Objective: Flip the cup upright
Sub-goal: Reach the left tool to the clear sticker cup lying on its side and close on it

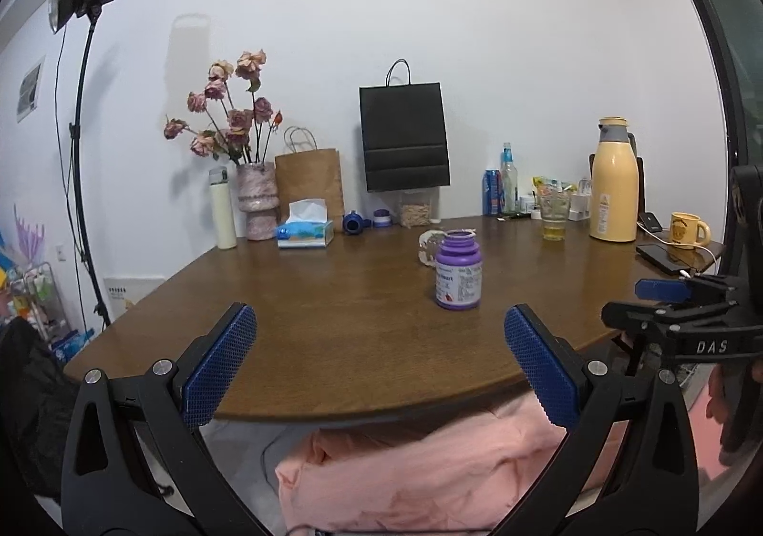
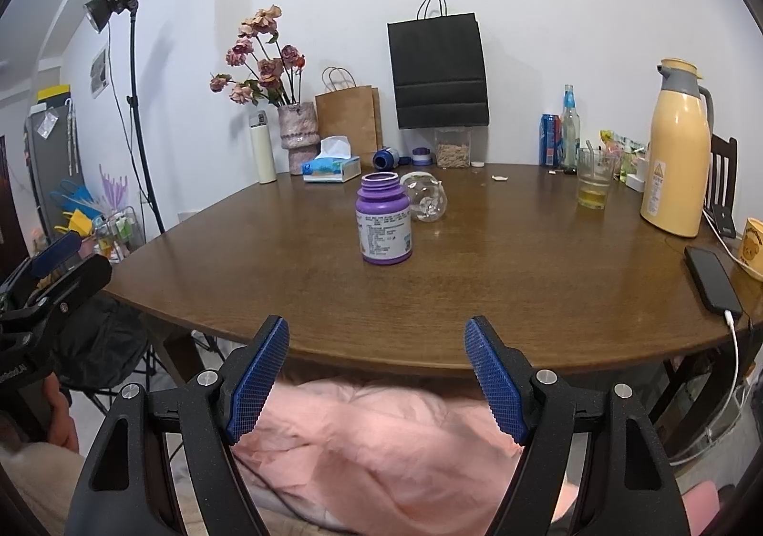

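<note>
A clear glass cup [image 2: 426,201] lies on its side on the brown table [image 2: 524,278], just behind and right of an open purple bottle [image 2: 384,224]. In the left wrist view the cup [image 1: 429,247] is partly hidden behind the purple bottle [image 1: 458,271]. My left gripper [image 1: 379,340] is open and empty at the table's near edge. My right gripper [image 2: 376,352] is open and empty, also at the near edge, well short of the cup. The right gripper shows at the right edge of the left wrist view [image 1: 667,297].
At the back stand a vase of flowers [image 2: 298,130], a tissue box [image 2: 332,169], paper bags [image 2: 438,68] and a white flask [image 2: 264,147]. A glass with yellow liquid [image 2: 593,178], a yellow thermos [image 2: 677,149], a phone [image 2: 713,281] and a mug [image 2: 753,250] sit at the right.
</note>
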`<state>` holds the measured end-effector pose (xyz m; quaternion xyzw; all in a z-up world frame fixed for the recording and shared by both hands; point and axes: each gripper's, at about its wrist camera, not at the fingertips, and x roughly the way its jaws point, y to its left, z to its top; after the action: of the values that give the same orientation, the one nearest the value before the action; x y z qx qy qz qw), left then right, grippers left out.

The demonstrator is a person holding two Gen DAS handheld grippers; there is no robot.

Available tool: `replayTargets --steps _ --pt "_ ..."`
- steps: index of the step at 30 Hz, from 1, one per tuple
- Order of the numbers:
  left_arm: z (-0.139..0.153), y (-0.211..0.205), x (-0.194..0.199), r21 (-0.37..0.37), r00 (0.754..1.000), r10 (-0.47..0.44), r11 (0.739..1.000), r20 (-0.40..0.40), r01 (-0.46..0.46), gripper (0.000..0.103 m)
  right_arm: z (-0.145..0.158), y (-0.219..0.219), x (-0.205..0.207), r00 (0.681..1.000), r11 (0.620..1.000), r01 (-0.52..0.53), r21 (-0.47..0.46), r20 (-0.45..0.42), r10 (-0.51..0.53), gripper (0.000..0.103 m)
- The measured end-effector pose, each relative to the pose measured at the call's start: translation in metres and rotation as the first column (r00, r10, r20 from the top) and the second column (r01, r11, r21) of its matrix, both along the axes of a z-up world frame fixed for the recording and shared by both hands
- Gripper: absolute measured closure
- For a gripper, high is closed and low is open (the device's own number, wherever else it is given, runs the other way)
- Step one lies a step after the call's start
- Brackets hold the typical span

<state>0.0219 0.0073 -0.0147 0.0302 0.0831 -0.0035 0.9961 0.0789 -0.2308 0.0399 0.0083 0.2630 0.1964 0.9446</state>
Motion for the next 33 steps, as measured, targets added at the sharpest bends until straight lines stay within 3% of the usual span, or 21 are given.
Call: replayTargets --steps 6,9,11,15,17,19,20,21,23,24,28,33 --pt "0.017 0.011 0.047 0.004 0.998 -0.043 0.999 0.034 0.043 0.0 0.012 0.003 0.062 0.999 1.0 -0.029 -0.012 -0.042 0.029 0.022" --pt "0.034 0.021 0.091 0.009 0.994 -0.097 0.995 -0.048 0.097 0.0 0.026 0.0 0.107 0.994 0.996 -0.086 0.016 -0.072 0.087 0.022" --pt "0.049 0.027 0.129 0.0 0.986 -0.117 0.993 -0.117 0.118 0.0 0.034 0.003 0.147 0.981 0.993 -0.115 -0.002 -0.159 0.113 0.022" --pt "0.064 0.034 0.187 -0.042 0.985 -0.129 0.991 -0.112 0.125 0.0 0.05 0.003 0.221 0.959 0.989 -0.144 0.018 -0.246 0.144 0.022" --pt "0.064 0.032 0.226 -0.038 0.976 -0.132 0.991 -0.174 0.127 0.0 0.055 0.004 0.255 0.952 0.985 -0.164 0.048 -0.255 0.171 0.022" --pt "0.06 0.03 0.265 -0.04 0.954 -0.139 0.99 -0.266 0.134 0.0 0.059 0.007 0.284 0.952 0.978 -0.195 0.079 -0.226 0.208 0.014" --pt "0.057 0.029 0.279 -0.046 0.941 -0.146 0.989 -0.304 0.139 0.0 0.057 0.011 0.299 0.95 0.971 -0.226 0.078 -0.202 0.237 0.0" --pt "0.052 0.028 0.302 -0.065 0.917 -0.167 0.986 -0.363 0.154 0.0 0.053 0.015 0.311 0.945 0.964 -0.251 0.086 -0.196 0.263 0.0" --pt "0.041 0.028 0.337 -0.11 0.871 -0.2 0.98 -0.449 0.168 0.0 0.035 0.029 0.342 0.89 0.937 -0.326 0.124 -0.295 0.348 0.0" --pt "0.036 0.028 0.349 -0.126 0.856 -0.212 0.977 -0.471 0.173 0.0 0.024 0.036 0.357 0.872 0.94 -0.325 0.108 -0.351 0.341 0.0" --pt "0.013 0.026 0.393 -0.151 0.806 -0.22 0.975 -0.549 0.163 0.0 -0.003 0.052 0.396 0.866 0.957 -0.291 -0.008 -0.427 0.26 0.0" --pt "-0.012 0.022 0.426 -0.244 0.718 -0.303 0.951 -0.627 0.189 0.0 -0.04 0.05 0.445 0.779 0.972 -0.225 0.074 -0.586 0.224 0.0"
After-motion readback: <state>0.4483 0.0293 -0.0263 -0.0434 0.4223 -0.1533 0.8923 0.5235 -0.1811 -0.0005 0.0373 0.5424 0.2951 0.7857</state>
